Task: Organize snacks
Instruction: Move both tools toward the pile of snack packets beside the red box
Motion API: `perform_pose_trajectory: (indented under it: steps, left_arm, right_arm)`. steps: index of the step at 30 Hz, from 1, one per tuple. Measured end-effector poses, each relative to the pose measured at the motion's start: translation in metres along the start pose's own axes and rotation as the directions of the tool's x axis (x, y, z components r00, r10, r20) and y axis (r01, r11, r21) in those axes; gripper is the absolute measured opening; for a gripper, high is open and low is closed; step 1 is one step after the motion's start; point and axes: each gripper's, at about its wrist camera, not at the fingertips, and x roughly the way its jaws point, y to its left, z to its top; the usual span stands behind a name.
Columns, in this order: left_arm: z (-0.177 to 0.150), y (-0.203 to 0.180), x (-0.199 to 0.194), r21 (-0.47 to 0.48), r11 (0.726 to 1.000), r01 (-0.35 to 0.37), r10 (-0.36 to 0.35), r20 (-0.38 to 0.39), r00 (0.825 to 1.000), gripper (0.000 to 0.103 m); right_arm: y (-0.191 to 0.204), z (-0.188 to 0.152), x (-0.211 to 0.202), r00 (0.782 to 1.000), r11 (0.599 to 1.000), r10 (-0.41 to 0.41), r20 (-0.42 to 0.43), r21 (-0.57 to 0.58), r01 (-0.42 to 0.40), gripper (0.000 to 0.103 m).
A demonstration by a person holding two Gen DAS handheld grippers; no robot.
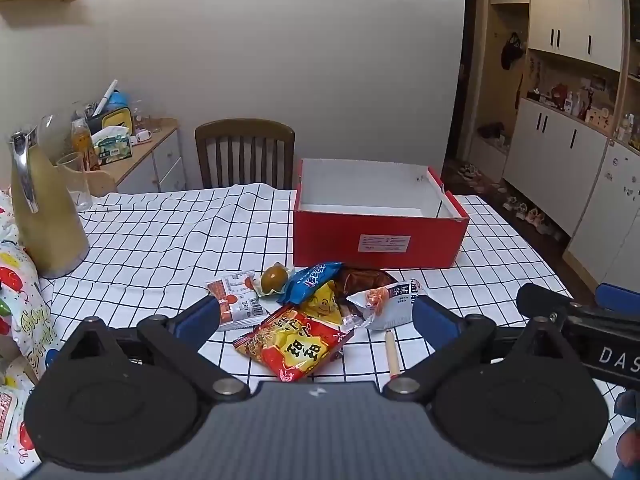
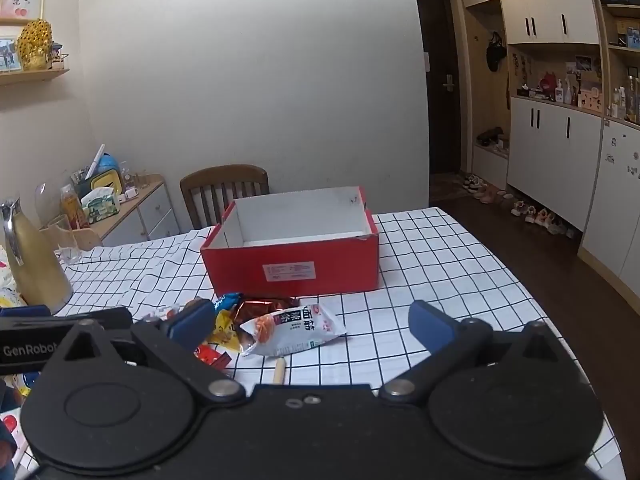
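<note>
Snacks (image 1: 308, 316) lie heaped on the tabletop (image 1: 160, 248), just in front of a red box (image 1: 380, 236): a red-and-yellow packet (image 1: 294, 346) and a white packet (image 2: 292, 330) carry Chinese characters, a blue packet (image 1: 310, 282) unreadable print. Box has white inner walls, holds nothing visible, and bears a white label too small to read; a black-gridded white cloth covers the tabletop, with a wooden chair (image 1: 245, 152) and white cupboards (image 2: 552, 152) beyond. Left gripper (image 1: 316, 320), whose side reads "GenRobot" in the right wrist view, and right gripper (image 2: 312, 322), marked "DAS", are both spread wide, holding nothing.
</note>
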Motion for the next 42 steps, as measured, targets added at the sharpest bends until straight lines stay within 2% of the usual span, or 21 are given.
perform_pose_trajectory:
  steps: [7, 14, 25, 35, 42]
  left_arm:
    - [0.001, -0.001, 0.002, -0.001, 1.000, -0.003, 0.003, -0.004, 1.000, 0.103]
    - [0.000, -0.001, -0.009, -0.002, 1.000, 0.002, -0.001, 0.021, 1.000, 0.103]
    - [-0.011, -0.001, -0.012, -0.020, 1.000, 0.016, -0.016, -0.017, 1.000, 0.103]
    - [-0.018, 0.002, -0.022, -0.082, 0.995, 0.049, -0.054, -0.063, 0.997, 0.103]
    - [-0.017, -0.002, -0.028, -0.068, 0.997, 0.042, -0.045, -0.040, 0.998, 0.103]
  right_arm:
    - [-0.002, -0.003, -0.001, 1.000, 1.000, 0.011, -0.008, 0.027, -0.011, 0.103]
    - [-0.003, -0.003, -0.008, 1.000, 1.000, 0.018, 0.023, 0.024, -0.019, 0.103]
    - [-0.003, -0.008, -0.011, 0.999, 0.998, 0.035, -0.006, 0.043, -0.035, 0.103]
    - [-0.001, -0.013, -0.020, 0.999, 0.998, 0.044, -0.025, 0.037, -0.043, 0.103]
    - [-0.004, -0.012, -0.025, 0.998, 0.998, 0.052, -0.021, 0.039, -0.051, 0.103]
